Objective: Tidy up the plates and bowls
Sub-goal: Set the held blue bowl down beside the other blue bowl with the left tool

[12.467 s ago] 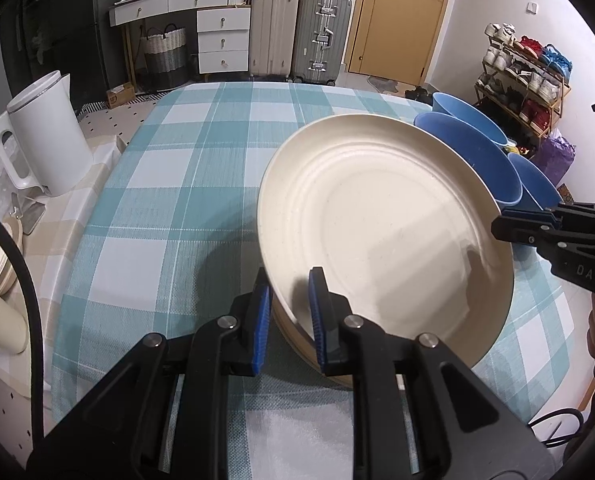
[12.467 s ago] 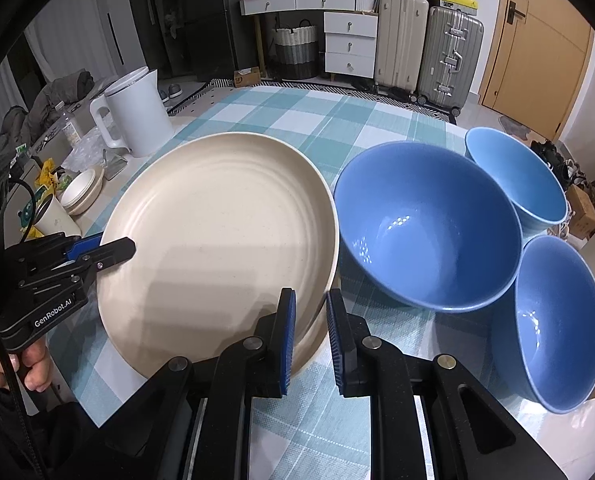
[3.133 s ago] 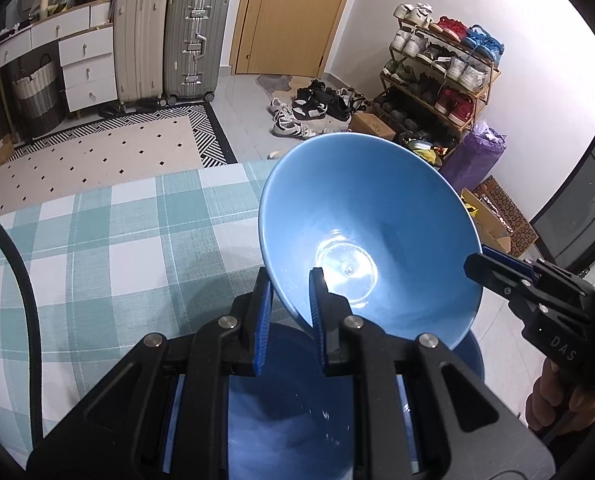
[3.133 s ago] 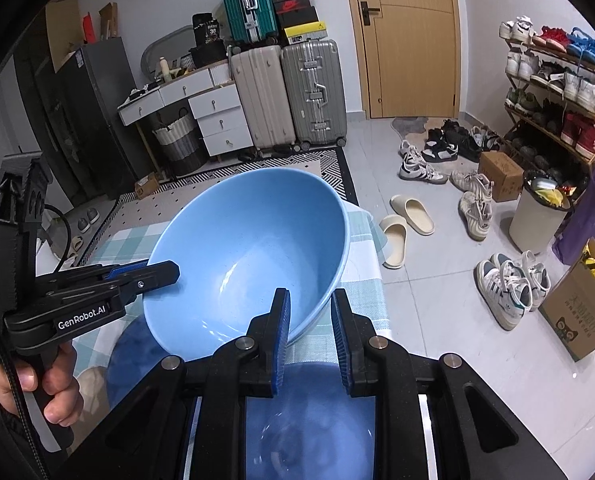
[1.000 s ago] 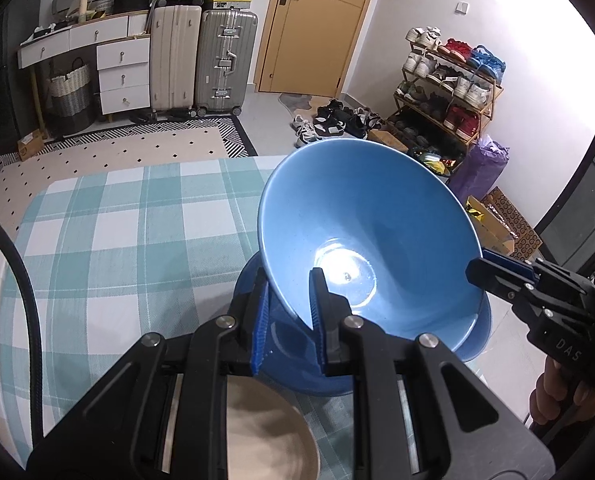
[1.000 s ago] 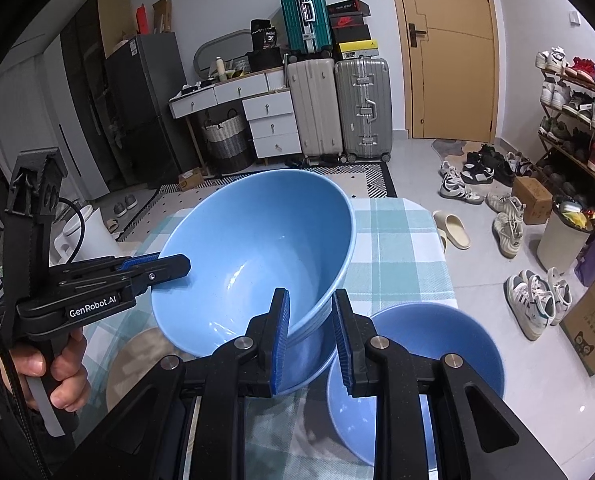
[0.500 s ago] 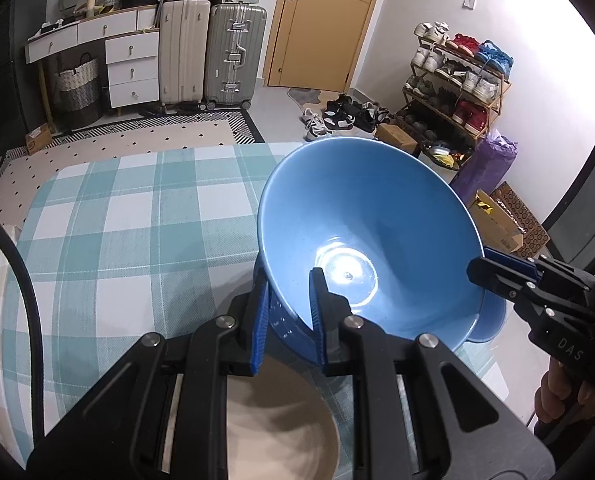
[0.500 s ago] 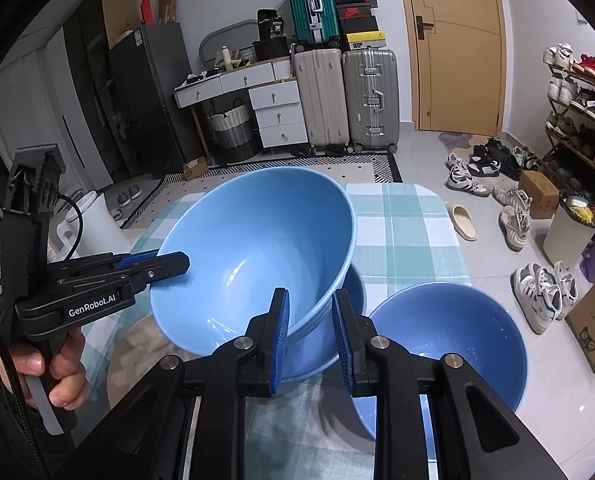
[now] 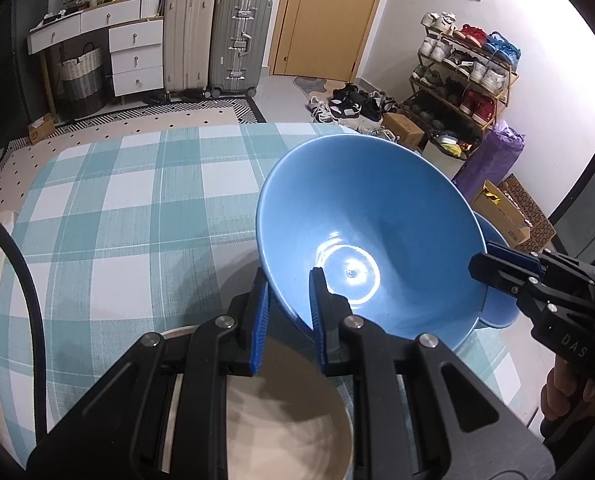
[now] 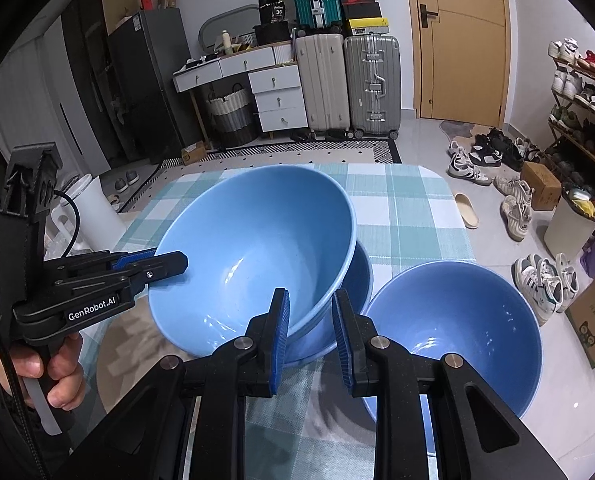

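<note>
Both grippers, left gripper (image 9: 287, 296) and right gripper (image 10: 309, 322), are clamping jaws on the glossy blue bowl (image 10: 253, 256), nesting it into another blue bowl (image 10: 355, 280); third bowl (image 10: 457, 332) waiting at right, beige plate (image 9: 281, 420) sitting near

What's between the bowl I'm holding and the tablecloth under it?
A second blue bowl sits directly beneath the held bowl, on the tablecloth; the right wrist view shows it best.
</note>
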`<state>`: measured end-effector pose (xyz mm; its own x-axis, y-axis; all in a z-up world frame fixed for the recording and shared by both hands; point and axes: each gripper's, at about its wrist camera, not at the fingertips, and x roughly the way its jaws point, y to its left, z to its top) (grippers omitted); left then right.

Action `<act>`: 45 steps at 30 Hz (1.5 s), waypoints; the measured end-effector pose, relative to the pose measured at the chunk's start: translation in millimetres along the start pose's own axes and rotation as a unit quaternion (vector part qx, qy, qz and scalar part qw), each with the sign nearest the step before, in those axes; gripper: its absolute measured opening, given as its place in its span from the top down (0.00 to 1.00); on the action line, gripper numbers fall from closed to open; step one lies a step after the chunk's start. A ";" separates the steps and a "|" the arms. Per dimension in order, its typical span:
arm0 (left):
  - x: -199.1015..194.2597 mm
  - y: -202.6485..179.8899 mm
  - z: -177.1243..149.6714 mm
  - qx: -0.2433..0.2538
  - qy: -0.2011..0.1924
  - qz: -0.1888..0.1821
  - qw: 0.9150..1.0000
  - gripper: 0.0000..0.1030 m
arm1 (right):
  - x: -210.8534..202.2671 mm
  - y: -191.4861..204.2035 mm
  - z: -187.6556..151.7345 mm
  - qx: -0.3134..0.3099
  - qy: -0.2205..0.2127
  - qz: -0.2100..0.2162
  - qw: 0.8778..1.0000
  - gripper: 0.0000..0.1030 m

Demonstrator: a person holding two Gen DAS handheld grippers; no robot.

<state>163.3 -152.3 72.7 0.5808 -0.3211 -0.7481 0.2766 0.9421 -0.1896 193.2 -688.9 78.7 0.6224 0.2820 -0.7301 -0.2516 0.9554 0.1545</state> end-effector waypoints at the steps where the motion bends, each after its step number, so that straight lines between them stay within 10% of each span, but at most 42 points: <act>1: 2.9 0.3 -0.6 0.002 0.002 0.001 1.000 0.85 | 2.4 -0.5 -0.9 0.000 0.002 0.000 1.000 0.78; 37: 55.8 -7.3 -7.1 0.048 0.010 0.044 0.998 0.82 | 55.7 16.8 -16.3 -0.032 0.042 0.001 0.999 0.77; 42: 53.1 -2.0 -7.9 0.036 0.011 0.042 0.998 0.78 | 49.8 6.0 -13.9 -0.014 0.033 0.003 0.999 0.59; 45: 48.0 -1.7 -8.3 0.032 0.010 0.039 0.999 0.60 | 43.3 0.6 -12.6 -0.011 0.027 0.005 1.000 0.48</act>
<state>184.4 -168.5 31.8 0.5870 -0.2448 -0.7717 0.2794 0.9559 -0.0907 210.7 -677.2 38.8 0.5794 0.2859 -0.7633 -0.2747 0.9502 0.1473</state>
